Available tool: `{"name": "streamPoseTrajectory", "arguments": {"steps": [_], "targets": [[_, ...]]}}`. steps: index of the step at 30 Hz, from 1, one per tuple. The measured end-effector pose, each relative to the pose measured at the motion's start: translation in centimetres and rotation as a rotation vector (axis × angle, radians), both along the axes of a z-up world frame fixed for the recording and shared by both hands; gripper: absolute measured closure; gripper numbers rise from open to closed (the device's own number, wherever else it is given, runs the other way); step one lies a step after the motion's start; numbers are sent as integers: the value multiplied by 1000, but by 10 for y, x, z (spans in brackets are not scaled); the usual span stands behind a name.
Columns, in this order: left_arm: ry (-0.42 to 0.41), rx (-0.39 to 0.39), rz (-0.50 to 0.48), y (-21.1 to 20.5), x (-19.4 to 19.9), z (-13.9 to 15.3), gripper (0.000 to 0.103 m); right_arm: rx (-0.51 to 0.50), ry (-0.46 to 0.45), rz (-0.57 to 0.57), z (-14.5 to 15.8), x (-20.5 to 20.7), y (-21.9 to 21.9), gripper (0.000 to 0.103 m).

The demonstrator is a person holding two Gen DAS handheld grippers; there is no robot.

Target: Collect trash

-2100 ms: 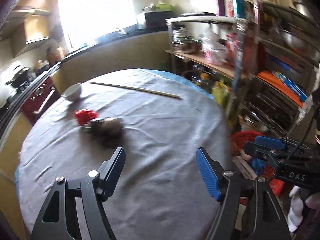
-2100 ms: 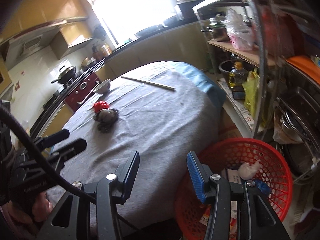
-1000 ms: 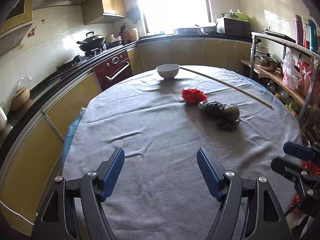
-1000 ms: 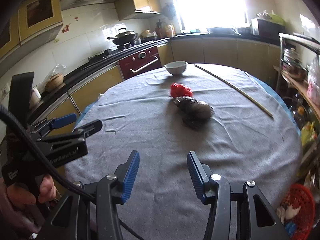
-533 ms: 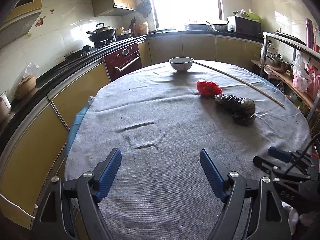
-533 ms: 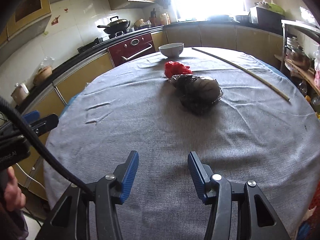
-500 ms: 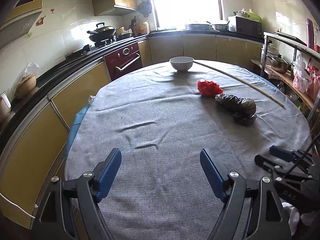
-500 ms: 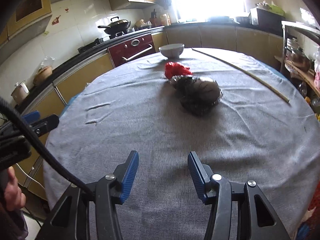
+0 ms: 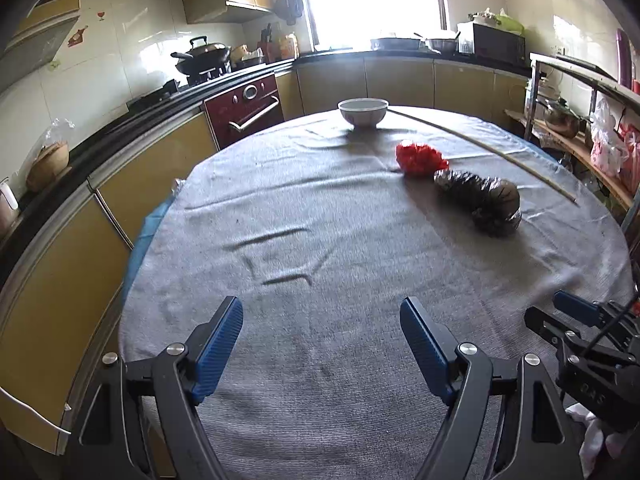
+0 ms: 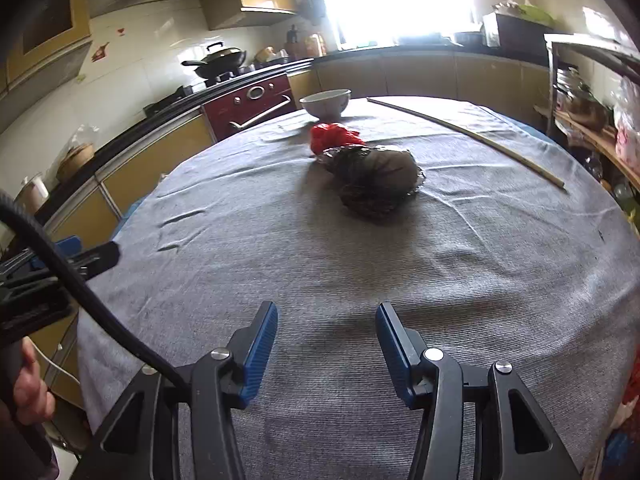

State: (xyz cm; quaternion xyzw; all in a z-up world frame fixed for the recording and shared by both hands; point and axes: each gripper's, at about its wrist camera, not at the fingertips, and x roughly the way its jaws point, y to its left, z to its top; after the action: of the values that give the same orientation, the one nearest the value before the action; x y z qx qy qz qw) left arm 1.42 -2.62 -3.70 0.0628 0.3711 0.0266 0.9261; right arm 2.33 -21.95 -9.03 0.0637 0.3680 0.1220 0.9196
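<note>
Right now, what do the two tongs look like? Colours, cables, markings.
Both match: black angular frames with silver bolts and blue ribbed pads. Left tongs; right tongs. A thick black cable sweeps across the right wrist view. The right tongs' body shows faint white lettering in the left wrist view, too blurred to read. A bare hand grips the left handle.

The round table (image 10: 460, 280) wore a plain grey cloth with a fine woven rib, and a blue layer showed under its edge. On it lay a bright red crumpled wrapper (image 10: 334, 136), a glossy black-and-brown crinkled bag (image 10: 376, 178), a white bowl (image 10: 325, 103) and a pale tan stick (image 10: 464, 132). Both the left gripper (image 9: 320, 340) and the right gripper (image 10: 326, 340) were black with ribbed blue pads, the cabinets (image 9: 152, 160) were mustard yellow, and the oven (image 9: 244, 108) was dark red.
</note>
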Motion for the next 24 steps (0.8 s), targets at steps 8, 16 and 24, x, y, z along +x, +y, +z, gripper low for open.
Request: {"name": "streamPoseTrajectory", "arguments": {"steps": [8,16,24], "targets": [[36,17,-10,-7,4,-23,22,19,-5,13,-6,-2,-2,48],[96,-30,16,-1,17,-55,22,77,-7,24,-7,-2,-10,48],[61,26,-25,-12,16,-60,22,110,1,34,-8,-1,-12,48]]}}
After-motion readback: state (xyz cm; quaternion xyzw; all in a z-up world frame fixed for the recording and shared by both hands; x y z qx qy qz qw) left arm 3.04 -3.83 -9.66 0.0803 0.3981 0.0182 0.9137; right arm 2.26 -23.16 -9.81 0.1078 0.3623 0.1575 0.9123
